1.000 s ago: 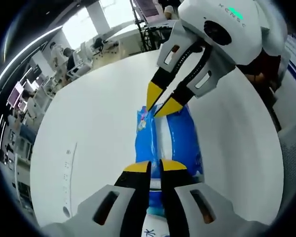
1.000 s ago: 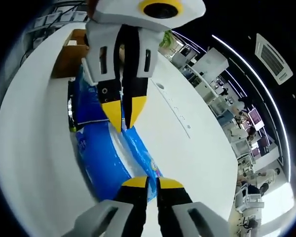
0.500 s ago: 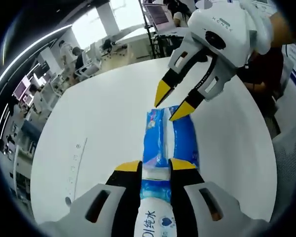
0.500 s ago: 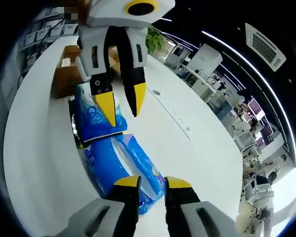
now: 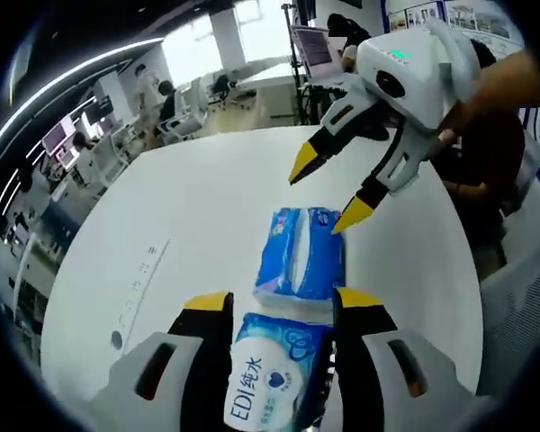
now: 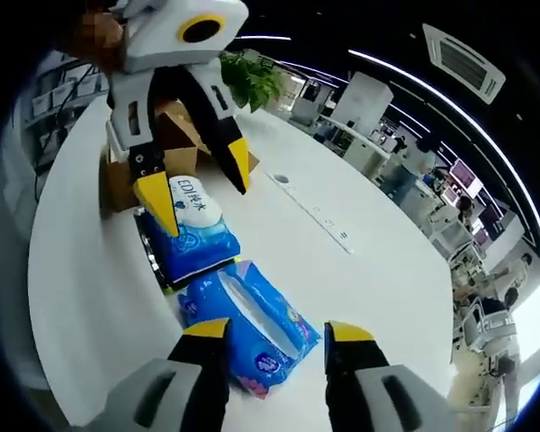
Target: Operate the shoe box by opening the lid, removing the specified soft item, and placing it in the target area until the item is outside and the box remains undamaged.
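White table (image 5: 189, 216) carried everything; surface broad, matt, curved at its edge. Small round dark fitting (image 5: 116, 340) sat in the tabletop near the left gripper view's lower left, a row of faint printed marks (image 5: 144, 274) running up from it. Same marks (image 6: 319, 216) showed in the right gripper view.

Potted green plant (image 6: 250, 79) stood beyond the table's far end. Ceiling air-conditioning vent (image 6: 457, 56) overhead, long light strips (image 6: 432, 85) beside it. Office desks and monitors (image 5: 58, 144) in the background; people (image 5: 153, 85) among them, too small for detail.
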Motion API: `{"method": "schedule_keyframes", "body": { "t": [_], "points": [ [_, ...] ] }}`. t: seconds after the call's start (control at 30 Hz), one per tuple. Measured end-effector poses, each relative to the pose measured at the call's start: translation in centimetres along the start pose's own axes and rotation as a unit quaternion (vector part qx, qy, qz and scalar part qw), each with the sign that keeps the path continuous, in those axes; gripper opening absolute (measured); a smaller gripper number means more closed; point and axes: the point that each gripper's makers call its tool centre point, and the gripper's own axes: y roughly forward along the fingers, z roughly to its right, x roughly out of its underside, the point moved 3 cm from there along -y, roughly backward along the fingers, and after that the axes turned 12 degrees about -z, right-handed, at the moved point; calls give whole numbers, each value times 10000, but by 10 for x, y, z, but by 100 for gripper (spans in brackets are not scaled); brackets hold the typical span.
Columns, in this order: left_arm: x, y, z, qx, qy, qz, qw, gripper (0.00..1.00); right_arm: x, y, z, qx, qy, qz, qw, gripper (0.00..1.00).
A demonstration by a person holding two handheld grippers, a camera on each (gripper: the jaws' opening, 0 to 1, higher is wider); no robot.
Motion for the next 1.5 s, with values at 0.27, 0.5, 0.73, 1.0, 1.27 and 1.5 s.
{"method": "schedule_keyframes", "body": {
  "t": [0.27,0.5,0.73,1.0,1.27,1.5],
  "points": [
    [8,-19,-2,-67,-215,63,9997,54,1,-9,-8,-202,355,33,9992,52],
    [13,-39,0,-72,-577,324,9978,59,-7,-18,-14,-322,575,65,9978,62],
    [31,-60,9,-125,-992,516,9936,68,-29,-29,-17,-497,1049,385,9925,71],
    [66,-86,9,-349,-1238,420,9908,75,-50,-29,-33,-631,998,426,9921,77],
    [94,-115,7,-521,-1570,656,9840,81,-78,-29,-50,-787,752,535,9926,91],
    [112,-141,2,-685,-1953,909,9741,89,-96,-28,-62,-832,636,567,9929,99]
  ]
}}
